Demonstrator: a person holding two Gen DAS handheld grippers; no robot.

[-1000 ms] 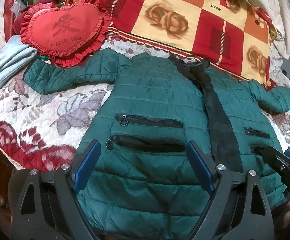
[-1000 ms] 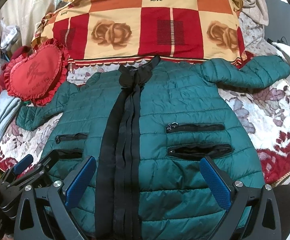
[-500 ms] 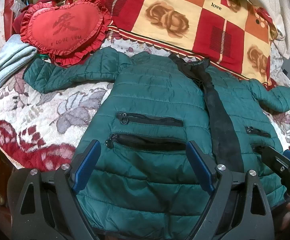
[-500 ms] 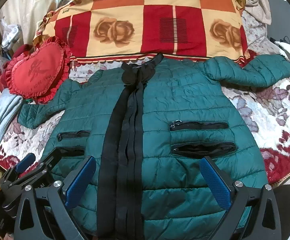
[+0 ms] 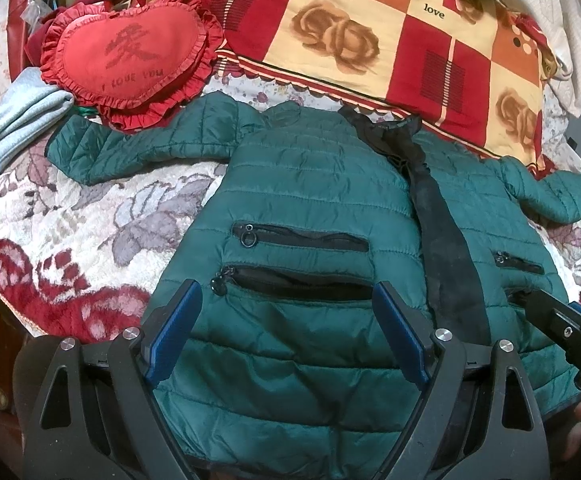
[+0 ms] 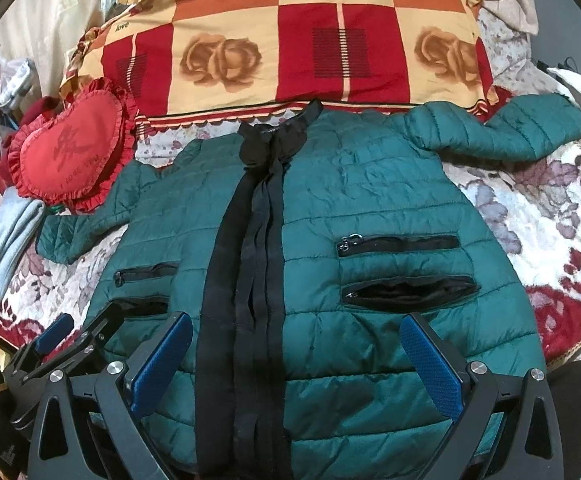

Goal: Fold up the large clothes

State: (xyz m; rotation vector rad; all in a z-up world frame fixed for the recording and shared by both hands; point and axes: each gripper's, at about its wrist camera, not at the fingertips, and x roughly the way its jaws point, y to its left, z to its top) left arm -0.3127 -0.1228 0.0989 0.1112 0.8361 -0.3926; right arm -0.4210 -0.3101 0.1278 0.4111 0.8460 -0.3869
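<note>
So far nothing is looking folded. Nearest the cameras, the left tongs (image 5: 286, 328) are hanging wide apart over the hem of the green jacket (image 5: 310, 184), gripping nothing, and the right tongs (image 6: 298, 354) are gaping the same way over the hem on the other side of the black zipper band (image 6: 246, 264), also empty. The jacket is lying front up and spread flat on the floral bed cover (image 5: 90, 232), its pockets (image 6: 406, 292) showing. Farther off, both sleeves are stretching out sideways, the left sleeve (image 5: 130, 148) reaching toward the red heart cushion (image 5: 130, 52), the right sleeve (image 6: 502, 132) lying toward the bed's far side. Beyond the collar, the checked quilt (image 6: 290, 40) is lying across the bed. Judging by this, every fold is remaining: sleeves inward, then the body doubled.
</note>
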